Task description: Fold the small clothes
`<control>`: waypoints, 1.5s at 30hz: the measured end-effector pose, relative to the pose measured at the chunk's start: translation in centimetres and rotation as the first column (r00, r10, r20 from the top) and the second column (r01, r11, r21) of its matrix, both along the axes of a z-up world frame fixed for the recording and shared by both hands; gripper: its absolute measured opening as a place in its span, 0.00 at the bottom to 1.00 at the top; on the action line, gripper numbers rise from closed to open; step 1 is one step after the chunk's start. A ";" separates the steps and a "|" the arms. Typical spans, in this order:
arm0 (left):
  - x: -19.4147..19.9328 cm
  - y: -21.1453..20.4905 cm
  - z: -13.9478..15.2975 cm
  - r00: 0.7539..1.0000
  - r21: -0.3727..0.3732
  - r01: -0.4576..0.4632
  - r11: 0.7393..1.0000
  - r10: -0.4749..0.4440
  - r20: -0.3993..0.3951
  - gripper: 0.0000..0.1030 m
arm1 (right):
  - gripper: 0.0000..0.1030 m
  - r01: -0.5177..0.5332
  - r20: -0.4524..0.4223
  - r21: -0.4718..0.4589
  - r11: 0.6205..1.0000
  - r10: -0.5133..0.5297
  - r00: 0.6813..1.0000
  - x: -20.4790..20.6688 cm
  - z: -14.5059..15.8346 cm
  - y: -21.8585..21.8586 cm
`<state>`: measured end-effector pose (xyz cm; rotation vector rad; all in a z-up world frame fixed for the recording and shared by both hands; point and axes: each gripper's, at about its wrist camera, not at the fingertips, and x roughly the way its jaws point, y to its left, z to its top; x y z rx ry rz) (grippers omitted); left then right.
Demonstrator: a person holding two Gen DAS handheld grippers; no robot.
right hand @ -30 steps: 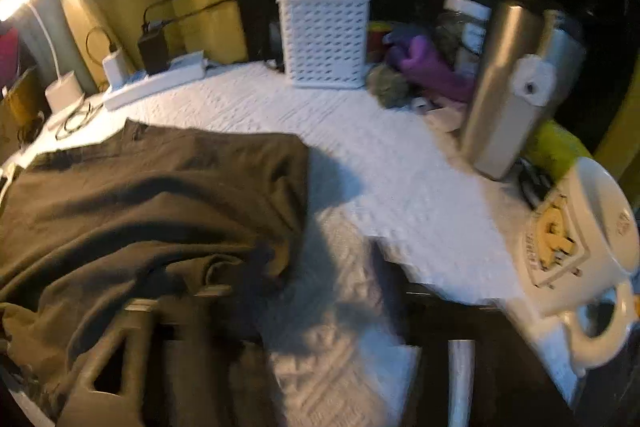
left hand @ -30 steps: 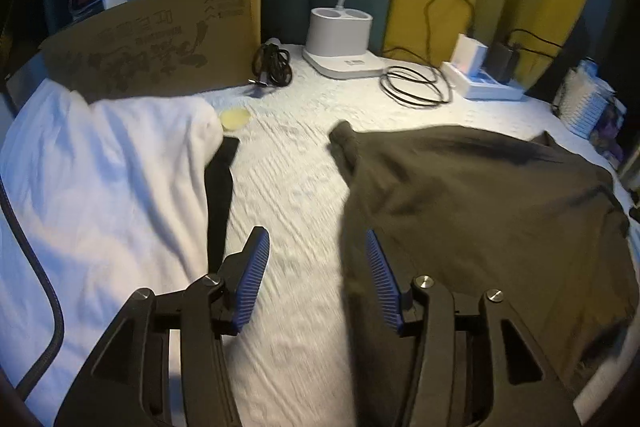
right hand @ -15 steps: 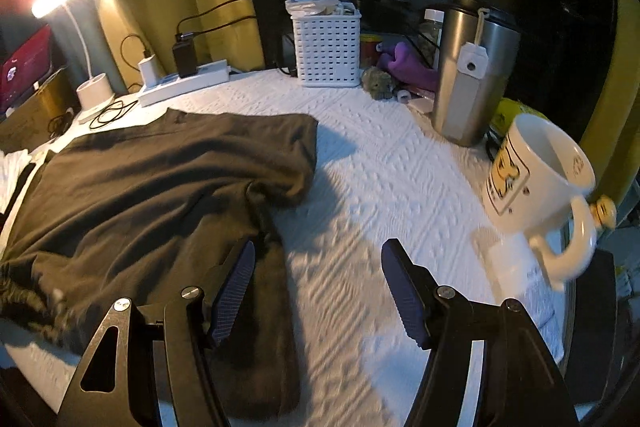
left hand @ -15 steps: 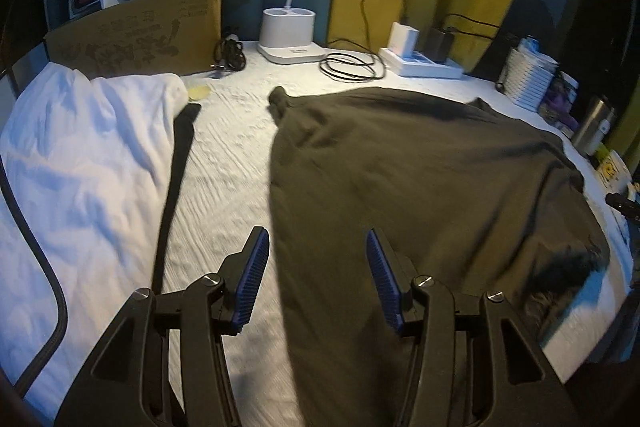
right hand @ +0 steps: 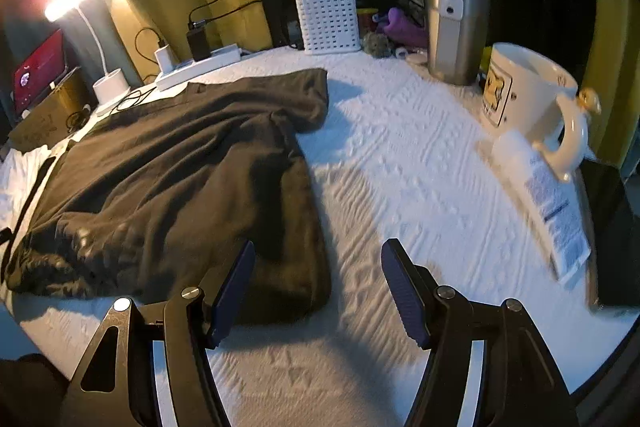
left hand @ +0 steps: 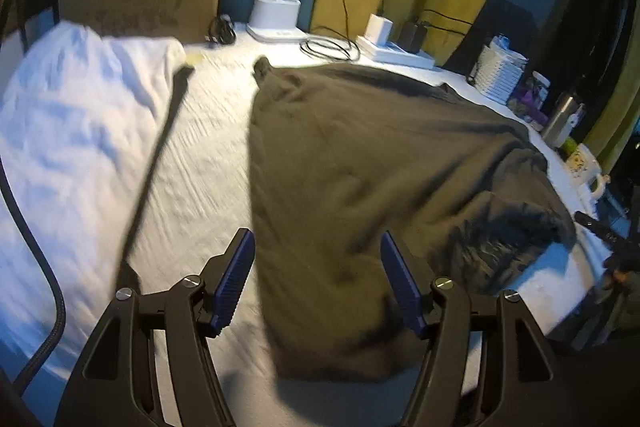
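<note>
The dark shirt (left hand: 380, 163) lies spread on the white bench (right hand: 400, 155), filling mid-frame. My left gripper (left hand: 318, 283) hangs over its near edge, jaws just widened, nothing between them. My right gripper (right hand: 318, 291) gapes empty beside the shirt's lower right corner.

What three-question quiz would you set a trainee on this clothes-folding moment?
1. True or false: the left tongs are clamped on the dark shirt.
2. What stands closest to the cream mug: A) steel tumbler, B) desk lamp, C) red screen?
3. Fill in: the right tongs hang over the shirt's ___ edge, as the right wrist view shows it.

Key:
1. False; their jaws stand apart, having just been opening, and grip nothing.
2. A.
3. Right; one finger is above the cloth, the other above the white cover.
</note>
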<state>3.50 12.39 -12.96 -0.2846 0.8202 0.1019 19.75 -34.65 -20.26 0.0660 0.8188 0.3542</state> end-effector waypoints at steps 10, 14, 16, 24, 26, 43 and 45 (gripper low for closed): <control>-3.3 -3.3 -1.2 0.993 0.036 0.107 0.994 -0.105 -0.049 0.70 | 0.66 -0.034 -0.042 0.091 0.995 0.038 0.998 -0.4 -1.1 1.1; -3.8 -4.3 -1.8 0.987 0.138 0.148 0.979 -0.137 -0.089 0.70 | 0.66 -0.062 -0.033 0.100 0.993 0.066 0.997 -0.6 -1.2 2.2; -3.7 -4.6 -2.5 0.984 0.174 0.154 0.973 -0.135 -0.113 0.70 | 0.66 -0.086 -0.012 0.060 0.995 0.086 0.996 -1.0 -1.2 3.2; -3.2 -5.6 -2.6 0.985 0.245 0.171 0.954 -0.160 -0.065 0.14 | 0.16 -0.100 0.053 -0.031 0.994 0.102 0.993 -1.5 0.1 3.7; -3.2 -5.4 -1.8 0.985 0.227 0.174 0.958 -0.165 -0.060 0.12 | 0.15 -0.086 0.083 -0.035 0.996 0.088 0.993 -1.7 1.5 3.0; -5.1 -4.1 -1.6 0.977 0.216 0.202 0.955 -0.180 -0.117 0.11 | 0.16 -0.098 -0.037 -0.062 0.993 0.095 0.995 -8.4 -1.1 1.0; -5.1 -4.0 -2.0 0.971 0.204 0.217 0.955 -0.190 -0.143 0.11 | 0.19 -0.084 -0.036 -0.042 0.996 0.082 0.996 -9.2 -1.1 0.4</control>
